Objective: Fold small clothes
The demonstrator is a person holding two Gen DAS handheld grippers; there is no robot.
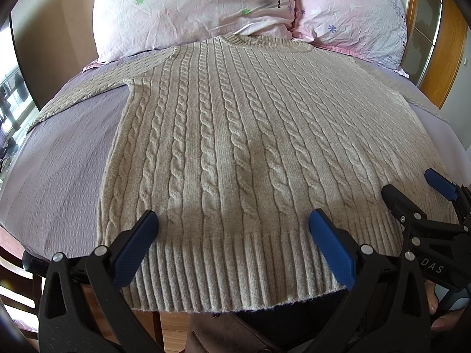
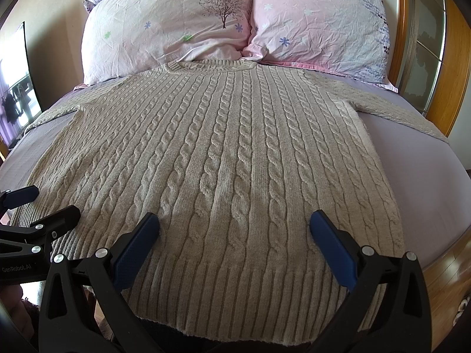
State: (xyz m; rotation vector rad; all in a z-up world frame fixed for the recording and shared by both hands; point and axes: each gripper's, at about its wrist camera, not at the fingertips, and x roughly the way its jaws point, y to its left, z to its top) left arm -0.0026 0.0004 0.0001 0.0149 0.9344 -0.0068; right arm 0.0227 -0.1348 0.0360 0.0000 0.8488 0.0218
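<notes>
From the left wrist camera we see a beige cable-knit sweater (image 1: pixel 235 135) spread flat and face up, its ribbed hem nearest the camera and hanging a little past the bed's edge, its round neckline at the far end touching the pillows (image 1: pixel 194 8). One sleeve runs out to the side across the lavender bedsheet (image 1: pixel 59 158). Our left gripper (image 1: pixel 232 229) hovers above the sweater's hem with its blue-padded fingers (image 1: pixel 329 247) spread wide and nothing between them; whether the tips touch the knit we cannot tell. Over the sweater's hem corner on the other side, our right gripper (image 1: pixel 412 194) shows its fingers parted too, holding nothing.

From the right wrist camera the sweater (image 2: pixel 235 153) looks much the same: vertical cable ropes, ribbed hem, both sleeves stretched outward over the sheet (image 2: pixel 426 158). Our right gripper (image 2: pixel 235 229) sits above the hem with its jaws wide apart and empty. Our left gripper (image 2: pixel 44 203) appears beside it, over the sweater's hem corner, also apart and empty. Beyond the sweater's neckline lie two pink floral pillows (image 2: pixel 318 23), and a wooden bed frame (image 2: pixel 453 67) curves along the side.
</notes>
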